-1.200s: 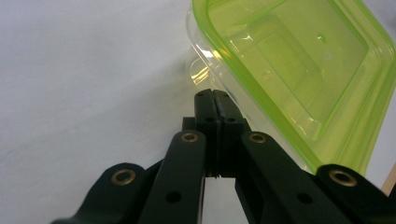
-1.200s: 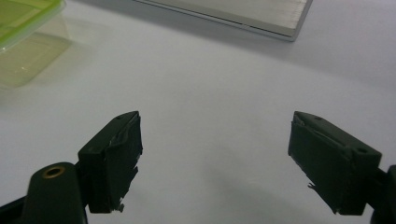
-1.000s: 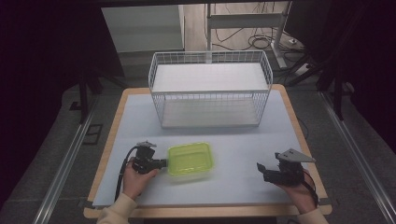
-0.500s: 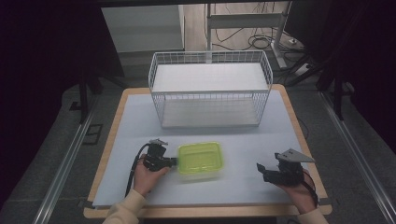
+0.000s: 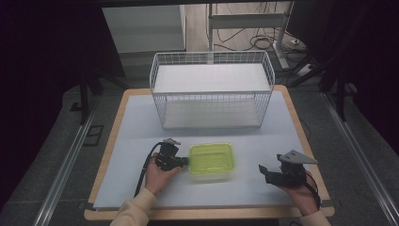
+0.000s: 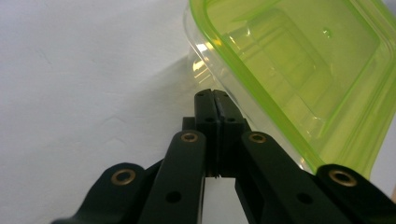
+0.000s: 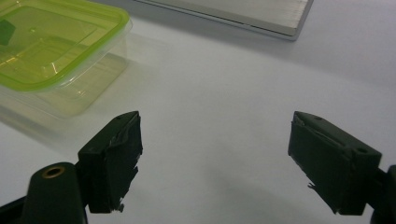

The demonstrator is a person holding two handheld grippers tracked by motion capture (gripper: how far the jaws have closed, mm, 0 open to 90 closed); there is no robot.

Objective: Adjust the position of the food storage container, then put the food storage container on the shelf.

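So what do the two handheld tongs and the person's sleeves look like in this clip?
Both tongs are black, with brass-coloured rivets on the linkage arms. The left tongs trail a black cable; the right tongs carry a grey three-cornered plate on top. The left sleeve is cream-coloured.

1. The container (image 5: 211,162) beside the white wire basket (image 5: 211,92) has a translucent lime-green lid over a clear body.
2. The wire basket is white, its walls a fine grid pattern, with a pale flat bottom.
3. The desk (image 5: 244,141) under the basket has a pale blue-grey top with a light wood-coloured rim.
4. The left tool (image 5: 184,161) is black; in the left gripper view (image 6: 215,100) brass-coloured rivets dot its links.
5. The right tool (image 5: 261,170) is black with a grey plate on top.
6. The sleeve (image 5: 134,212) nearest the container is beige.
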